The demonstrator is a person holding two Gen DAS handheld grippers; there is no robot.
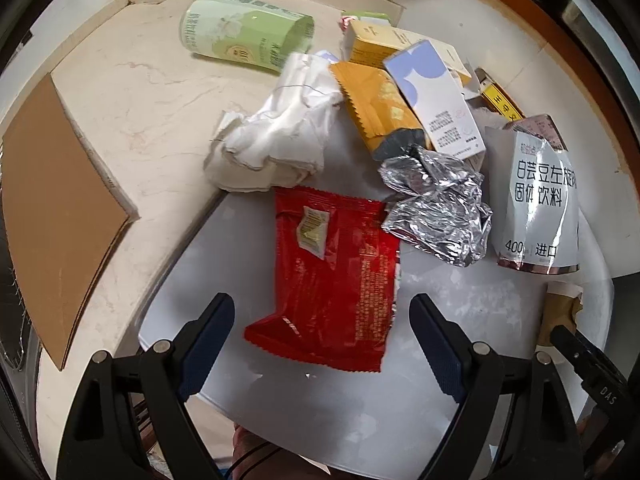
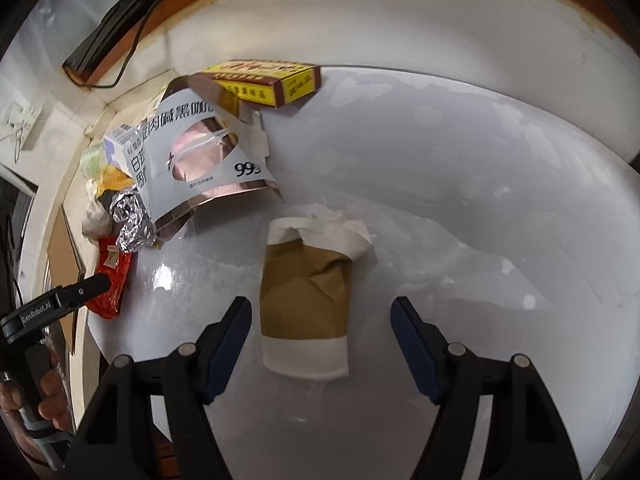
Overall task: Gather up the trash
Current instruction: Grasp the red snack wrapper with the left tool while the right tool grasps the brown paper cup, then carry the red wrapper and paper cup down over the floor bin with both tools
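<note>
A flat red snack packet (image 1: 332,276) lies on the round white table (image 1: 460,300). My left gripper (image 1: 322,316) hangs over the packet's near end, open, with one finger on each side and not touching it. A crushed brown-and-white paper cup (image 2: 308,300) lies on the same table (image 2: 460,200). My right gripper (image 2: 320,320) is open around the cup, with a gap between each pad and the cup. The cup (image 1: 560,308) also shows at the right edge of the left wrist view. The red packet (image 2: 112,276) appears at the left of the right wrist view.
Crumpled tissue (image 1: 276,136), silver foil (image 1: 436,204), a white drink pouch (image 1: 536,200), an orange wrapper (image 1: 376,108) and small boxes (image 1: 436,100) are piled beyond the packet. A green can (image 1: 248,36) and cardboard (image 1: 60,216) lie on the marble ledge. A yellow box (image 2: 264,82) sits at the table's far edge.
</note>
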